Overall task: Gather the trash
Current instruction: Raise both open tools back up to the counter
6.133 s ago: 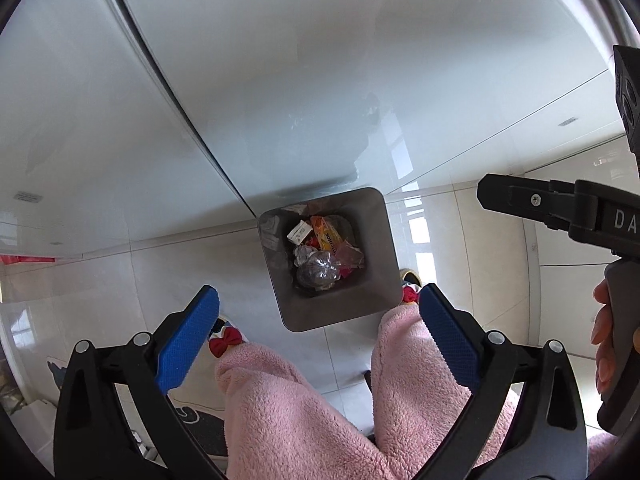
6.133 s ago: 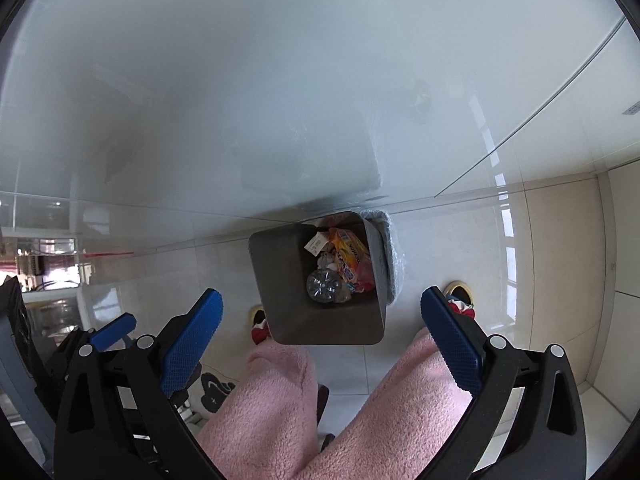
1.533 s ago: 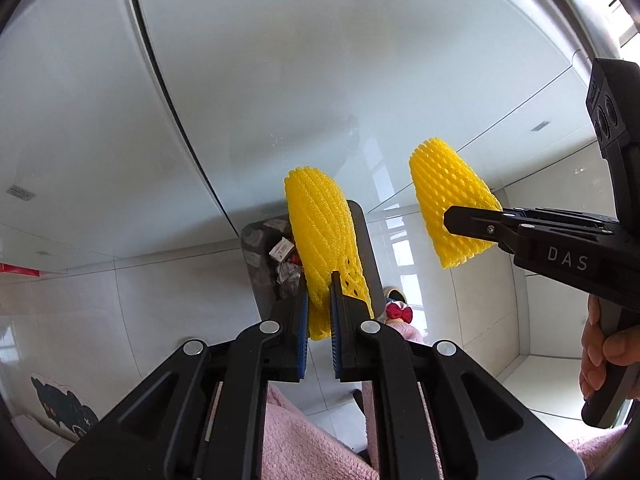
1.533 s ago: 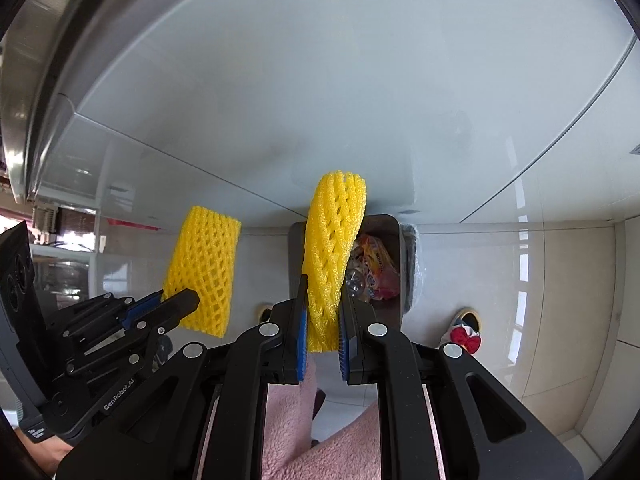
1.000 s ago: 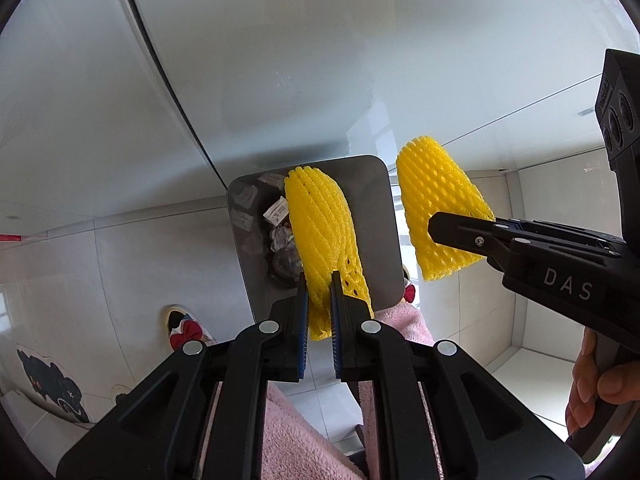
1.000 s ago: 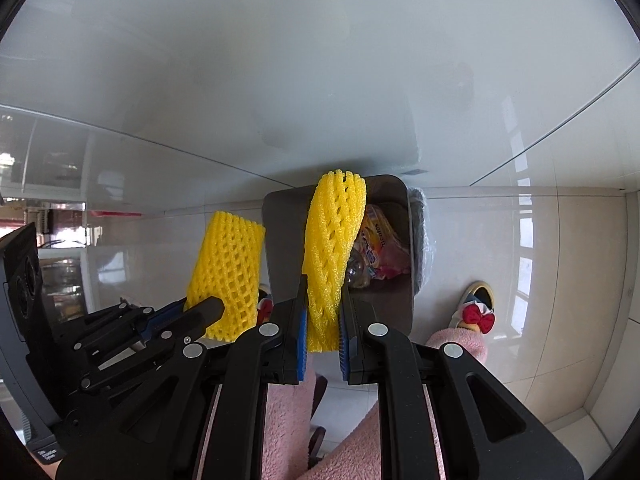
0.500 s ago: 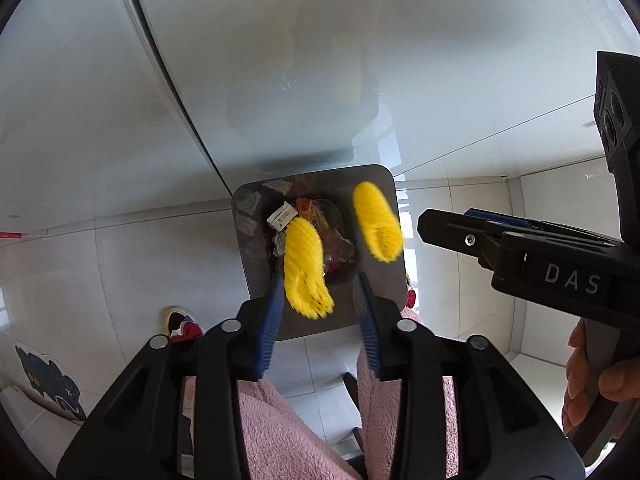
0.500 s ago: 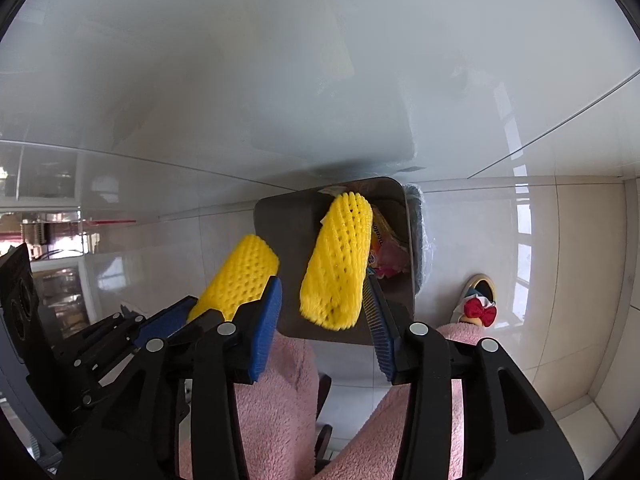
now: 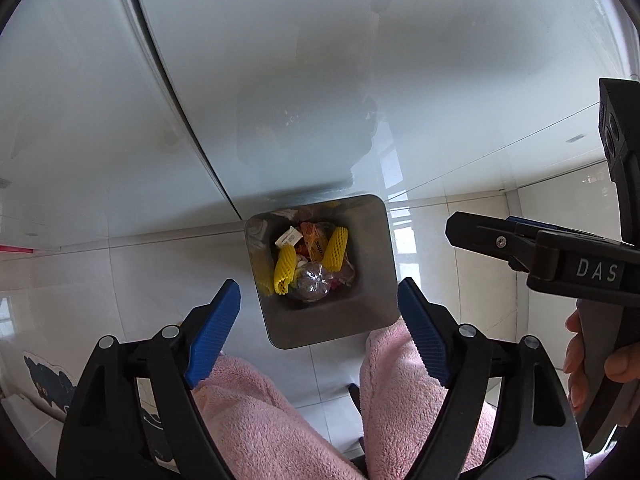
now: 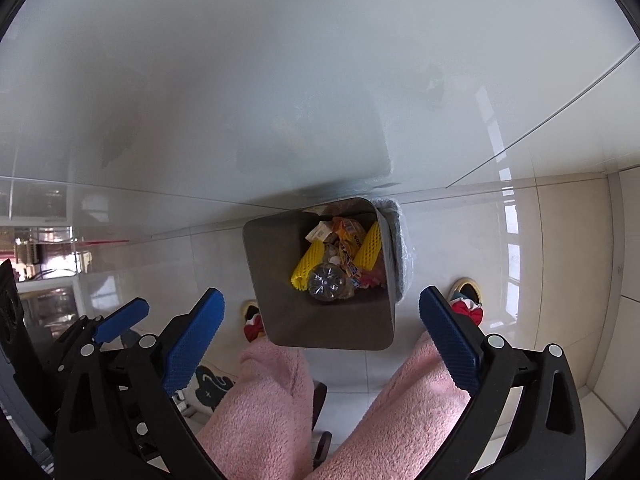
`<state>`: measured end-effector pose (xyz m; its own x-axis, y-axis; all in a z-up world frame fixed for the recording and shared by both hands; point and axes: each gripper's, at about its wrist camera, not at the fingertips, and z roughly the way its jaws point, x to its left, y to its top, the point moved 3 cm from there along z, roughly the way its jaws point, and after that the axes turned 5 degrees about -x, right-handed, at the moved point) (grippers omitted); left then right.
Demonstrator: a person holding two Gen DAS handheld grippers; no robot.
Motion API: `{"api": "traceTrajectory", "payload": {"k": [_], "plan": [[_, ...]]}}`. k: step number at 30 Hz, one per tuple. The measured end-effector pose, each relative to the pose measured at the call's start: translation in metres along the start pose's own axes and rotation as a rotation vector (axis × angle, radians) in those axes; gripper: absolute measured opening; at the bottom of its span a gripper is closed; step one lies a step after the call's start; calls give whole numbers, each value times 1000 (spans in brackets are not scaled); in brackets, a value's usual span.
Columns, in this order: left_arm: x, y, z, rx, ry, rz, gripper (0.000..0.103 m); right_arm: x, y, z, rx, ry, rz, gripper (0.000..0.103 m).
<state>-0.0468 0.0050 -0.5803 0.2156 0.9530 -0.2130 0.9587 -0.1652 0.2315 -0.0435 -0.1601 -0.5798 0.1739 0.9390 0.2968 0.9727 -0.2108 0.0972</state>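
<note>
Both grippers over the grey bin, looking almost straight down. Left gripper spread wide, blue fingers released, nothing between them; right gripper likewise spread and empty, its blue fingers parted either side of the bin mouth. Two yellow foam nets down inside the bin: one on the left slope of the heap, the other toward the right wall, both resting on the trash among a crushed clear bottle, an orange wrapper and a small white carton. Same pair in the right view, nets at and, bottle between them. Bin on the tiled floor, against a pale glossy panel; liner bag bulging at its right side. Pink fleece legs and bowed slippers below. Drop step judged complete: both nets well below the rim, none hanging over the edge. Best done from here by lifting both grippers straight up, fingers left apart, clear of the rim and of each other, since the right gripper sits close at the left view's right side. Then a look round for any remaining litter; none visible on the floor in these views.
</note>
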Motion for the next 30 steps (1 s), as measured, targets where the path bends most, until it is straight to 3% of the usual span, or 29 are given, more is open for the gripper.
{"api": "traceTrajectory", "payload": {"k": [6, 19, 24, 30], "plan": [[-13, 12, -65, -78, 5, 70, 77, 5, 5, -63, -82, 10, -56, 99], [-45, 62, -220, -311, 6, 90, 83, 25, 19, -241, -333, 40, -112, 99], [-55, 94, -249, -389, 3, 111, 83, 33, 44, -283, -419, 60, -96, 100], [-63, 140, -269, -449, -5, 124, 83, 36, 84, -300, -478, 65, -87, 100]]}}
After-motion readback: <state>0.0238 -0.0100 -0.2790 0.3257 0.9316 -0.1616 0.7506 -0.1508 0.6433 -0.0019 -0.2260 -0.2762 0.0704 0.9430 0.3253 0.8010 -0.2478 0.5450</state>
